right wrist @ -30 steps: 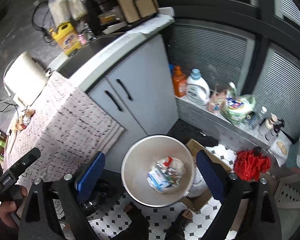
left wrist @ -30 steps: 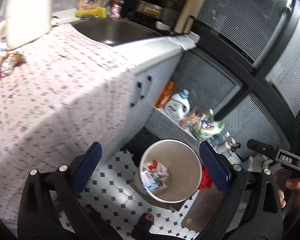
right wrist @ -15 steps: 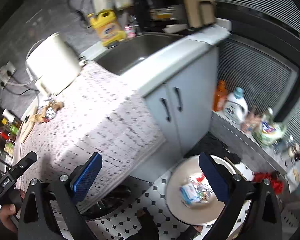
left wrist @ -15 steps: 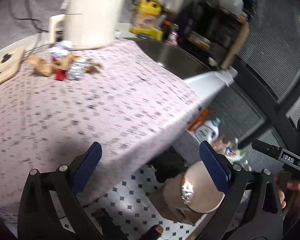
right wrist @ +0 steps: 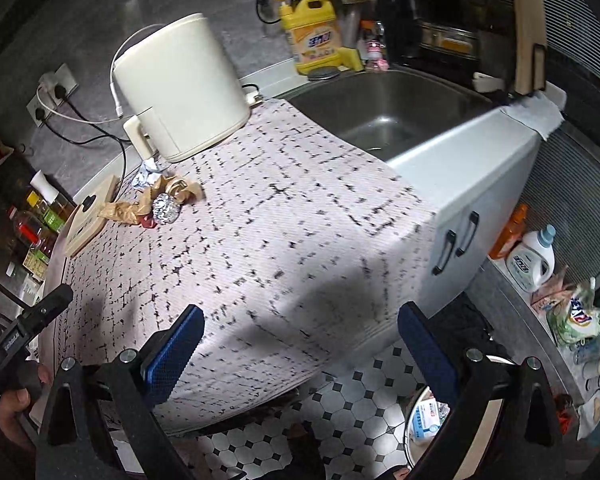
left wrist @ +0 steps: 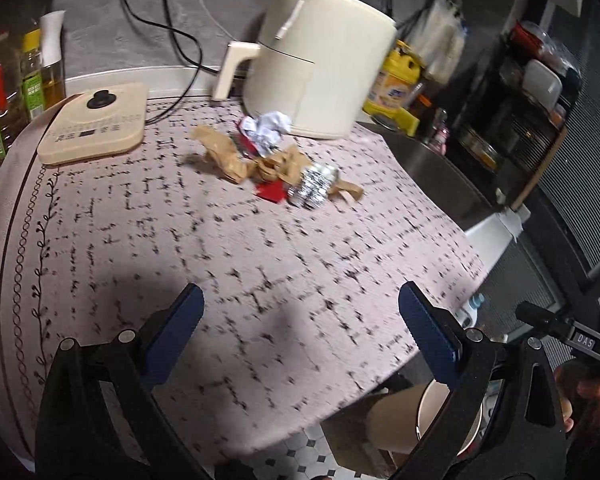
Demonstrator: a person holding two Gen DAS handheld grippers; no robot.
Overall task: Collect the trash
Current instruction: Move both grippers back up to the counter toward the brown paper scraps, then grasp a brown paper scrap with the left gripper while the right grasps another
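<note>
A pile of trash lies on the patterned tablecloth by the cream appliance: brown crumpled paper, a foil ball, a red scrap and a white wrapper. The pile also shows in the right wrist view, with the foil ball in front. The round bin stands on the tiled floor with a wrapper inside. My left gripper is open and empty above the near tablecloth. My right gripper is open and empty over the table's edge.
A cream appliance and a flat beige cooker panel stand at the back of the table. Bottles line the left. A sink lies to the right, with a yellow detergent jug behind it.
Both grippers have swung up from over the floor bin to face the table. The trash pile has come into view ahead. Both stay open and empty.
</note>
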